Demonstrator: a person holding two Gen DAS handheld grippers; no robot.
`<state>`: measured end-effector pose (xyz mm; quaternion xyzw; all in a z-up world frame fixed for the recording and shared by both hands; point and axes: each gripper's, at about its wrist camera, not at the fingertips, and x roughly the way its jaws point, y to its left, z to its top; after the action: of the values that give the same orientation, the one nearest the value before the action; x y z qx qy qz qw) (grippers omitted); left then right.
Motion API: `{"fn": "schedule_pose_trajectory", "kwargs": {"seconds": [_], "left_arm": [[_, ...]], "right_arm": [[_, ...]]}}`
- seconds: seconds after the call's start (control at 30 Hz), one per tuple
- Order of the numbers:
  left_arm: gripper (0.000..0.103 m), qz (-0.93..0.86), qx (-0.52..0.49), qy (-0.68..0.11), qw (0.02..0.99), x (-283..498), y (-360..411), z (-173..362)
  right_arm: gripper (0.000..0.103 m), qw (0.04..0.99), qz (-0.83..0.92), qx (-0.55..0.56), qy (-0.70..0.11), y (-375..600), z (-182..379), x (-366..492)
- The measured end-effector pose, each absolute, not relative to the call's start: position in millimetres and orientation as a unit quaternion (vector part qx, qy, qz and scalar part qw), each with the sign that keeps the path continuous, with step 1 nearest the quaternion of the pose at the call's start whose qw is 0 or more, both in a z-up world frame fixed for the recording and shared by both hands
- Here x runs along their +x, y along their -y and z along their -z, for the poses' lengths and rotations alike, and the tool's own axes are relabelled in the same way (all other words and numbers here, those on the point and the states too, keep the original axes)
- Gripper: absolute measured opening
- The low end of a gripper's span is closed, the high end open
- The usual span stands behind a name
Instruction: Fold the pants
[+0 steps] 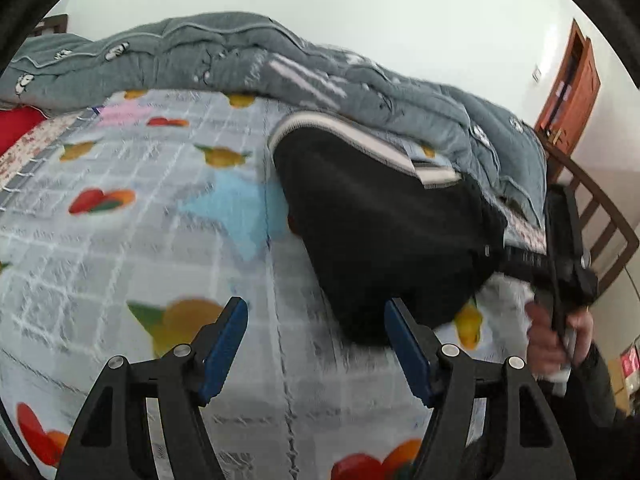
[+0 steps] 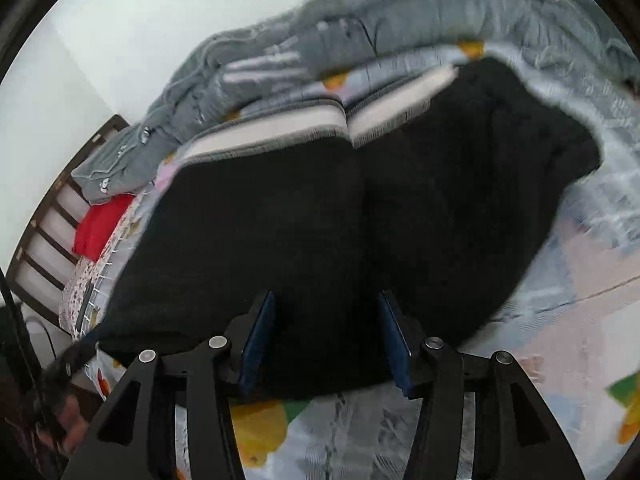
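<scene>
Black pants [image 1: 384, 232] with a grey-and-white striped waistband [image 1: 352, 132] lie folded on the fruit-print bedsheet [image 1: 140, 240]. My left gripper [image 1: 316, 312] is open and empty, over the sheet just left of the pants' near edge. In the right wrist view the pants [image 2: 320, 220] fill the middle, waistband [image 2: 280, 128] at the far side. My right gripper [image 2: 326, 304] is open with its blue pads [image 2: 260, 336] spread over the near edge of the black cloth, not closed on it. The right gripper also shows in the left wrist view [image 1: 520, 258], held by a hand at the pants' right edge.
A bunched grey quilt [image 1: 240, 56] lies along the far side of the bed. A red pillow [image 2: 100, 224] sits by the wooden slatted bed frame [image 2: 44, 240]. A wooden door [image 1: 568, 92] stands at the right. White wall behind.
</scene>
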<state>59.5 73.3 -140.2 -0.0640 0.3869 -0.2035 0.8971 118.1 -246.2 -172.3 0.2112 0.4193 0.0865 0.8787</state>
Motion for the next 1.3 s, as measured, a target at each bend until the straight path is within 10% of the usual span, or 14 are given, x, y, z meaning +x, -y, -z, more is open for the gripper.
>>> {"fn": "schedule_pose_trajectory", "kwargs": {"seconds": [0.1,0.23,0.47,0.73,1.3], "left_arm": [[0.069,0.203,-0.052,-0.393,0.895,60.9,-52.5,149.4],[0.069,0.152,-0.041,-0.409,0.899,80.9,-24.0,162.5],[0.07,0.134,0.093,-0.374,0.913,70.4,26.0,163.2],[0.076,0.17,0.051,-0.388,0.905,73.2,33.7,157.3],[0.074,0.194,-0.007,-0.368,0.909,85.4,35.8,129.4]], "right_arm": [[0.021,0.888,-0.105,0.185,-0.408,242.1,156.7,114.9],[0.014,0.904,-0.126,0.165,-0.374,247.1,129.4,114.3],[0.012,0.946,-0.057,0.142,-0.284,313.6,77.6,109.3],[0.018,0.917,0.023,0.129,-0.377,371.3,160.3,106.6],[0.03,0.925,0.026,0.045,-0.376,343.2,151.6,99.3]]}}
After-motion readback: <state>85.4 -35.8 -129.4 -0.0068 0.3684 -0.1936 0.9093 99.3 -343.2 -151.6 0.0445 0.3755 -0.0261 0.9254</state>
